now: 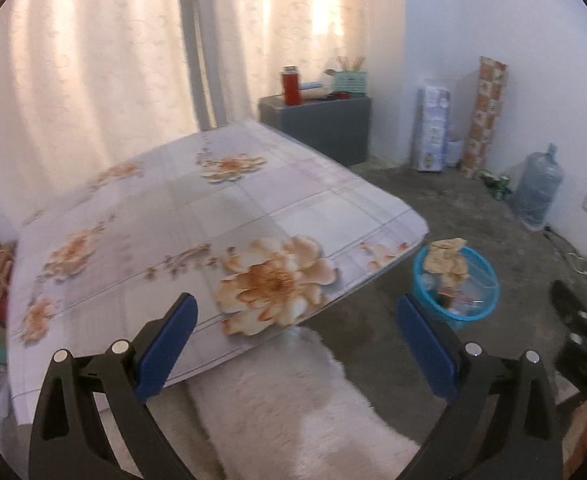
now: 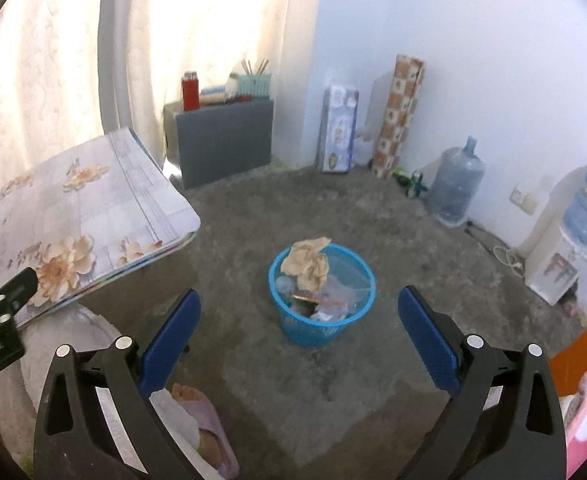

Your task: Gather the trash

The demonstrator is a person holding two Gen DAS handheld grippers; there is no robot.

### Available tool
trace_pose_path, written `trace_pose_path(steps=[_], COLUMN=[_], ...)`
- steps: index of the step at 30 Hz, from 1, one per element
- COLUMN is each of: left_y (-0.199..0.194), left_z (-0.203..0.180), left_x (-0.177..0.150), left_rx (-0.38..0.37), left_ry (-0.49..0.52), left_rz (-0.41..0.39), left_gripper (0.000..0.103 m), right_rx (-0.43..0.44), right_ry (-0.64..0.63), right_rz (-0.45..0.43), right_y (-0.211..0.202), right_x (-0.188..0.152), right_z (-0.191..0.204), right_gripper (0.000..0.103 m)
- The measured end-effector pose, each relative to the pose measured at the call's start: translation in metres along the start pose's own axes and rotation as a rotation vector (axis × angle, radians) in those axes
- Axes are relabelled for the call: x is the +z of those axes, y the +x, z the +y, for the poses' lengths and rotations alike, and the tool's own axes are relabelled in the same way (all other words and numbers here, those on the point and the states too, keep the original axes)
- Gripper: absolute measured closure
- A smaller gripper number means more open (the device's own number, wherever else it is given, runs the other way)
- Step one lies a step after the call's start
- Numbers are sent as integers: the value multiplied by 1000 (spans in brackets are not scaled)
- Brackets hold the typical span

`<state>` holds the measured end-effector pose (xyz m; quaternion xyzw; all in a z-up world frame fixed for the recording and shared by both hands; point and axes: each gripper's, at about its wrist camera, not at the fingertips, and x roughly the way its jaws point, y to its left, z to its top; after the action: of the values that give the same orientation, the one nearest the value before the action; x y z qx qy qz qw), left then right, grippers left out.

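Observation:
A blue plastic trash basket (image 2: 320,330) stands on the concrete floor, filled with wrappers and a crumpled tan paper (image 2: 308,261) hanging over its far rim. My right gripper (image 2: 299,322) hovers above and in front of it, jaws wide open, nothing between them. In the left wrist view the basket (image 1: 457,316) sits at the right, beside the corner of the low table (image 1: 165,216) with its flower-print cover. My left gripper (image 1: 295,324) is open and empty over the table's near corner. The table top shows no loose trash.
A white fluffy rug (image 1: 277,408) lies below the table's corner. A person's foot in a purple slipper (image 2: 209,420) is near the right gripper. A grey cabinet (image 2: 223,142), a water jug (image 2: 455,184), a water dispenser (image 2: 561,256) and a rolled mat (image 2: 399,116) line the walls.

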<state>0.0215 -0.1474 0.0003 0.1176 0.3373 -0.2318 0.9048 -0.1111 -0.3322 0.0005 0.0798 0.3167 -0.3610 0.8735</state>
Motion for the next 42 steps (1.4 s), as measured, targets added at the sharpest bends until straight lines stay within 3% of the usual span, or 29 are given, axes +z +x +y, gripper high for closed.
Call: trace_pose_path(steps=[8, 12, 19, 42], left_y=[-12, -15, -16, -18], left_z=[11, 13, 1, -7], left_x=[-7, -8, -10, -11], left_rx=[104, 98, 86, 83], left_ry=[-108, -142, -117, -110], left_rz=[-3, 18, 46, 59], left_gripper=[6, 6, 6, 6], right_rx=[-53, -84, -112, -111], right_ry=[34, 61, 94, 113], right_rz=[24, 44, 46, 64], right_y=[-3, -4, -9, -10], right_x=[-4, -8, -13, -17], right_z=[-7, -13, -20, -26], right_gripper=[8, 8, 8, 8])
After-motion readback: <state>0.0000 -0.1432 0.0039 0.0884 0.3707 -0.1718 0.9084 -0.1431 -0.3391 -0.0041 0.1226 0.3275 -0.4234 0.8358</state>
